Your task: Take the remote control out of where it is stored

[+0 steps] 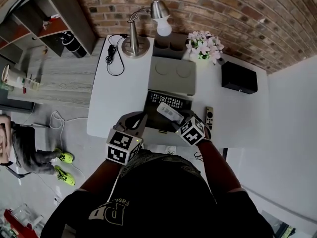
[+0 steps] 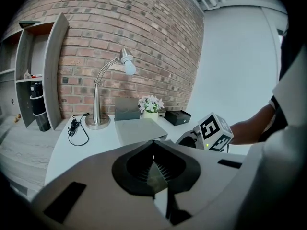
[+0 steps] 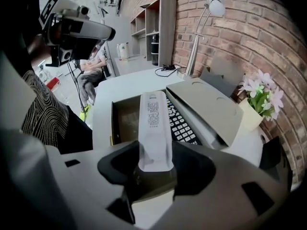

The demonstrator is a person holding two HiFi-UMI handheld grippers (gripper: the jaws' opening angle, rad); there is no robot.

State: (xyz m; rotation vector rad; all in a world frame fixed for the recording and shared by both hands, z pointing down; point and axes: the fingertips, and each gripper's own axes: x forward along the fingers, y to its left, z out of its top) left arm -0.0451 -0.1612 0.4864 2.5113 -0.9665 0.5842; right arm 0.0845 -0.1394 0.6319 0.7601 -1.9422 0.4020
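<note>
Here, right gripper [image 3: 154,169] fingers [image 3: 194,169] are clasping the remote control [image 3: 154,128], pointing twelve o'clock over the drawer [image 3: 122,121]; left gripper [image 2: 153,174] is sitting closed, empty.

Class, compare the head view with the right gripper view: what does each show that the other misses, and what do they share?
Head view only: a small black remote lying on the table, right of the open drawer. Right gripper view only: the printed label on the white remote, held in the right gripper. Both: white remote, drawer, keyboard, lamp, flowers.
</note>
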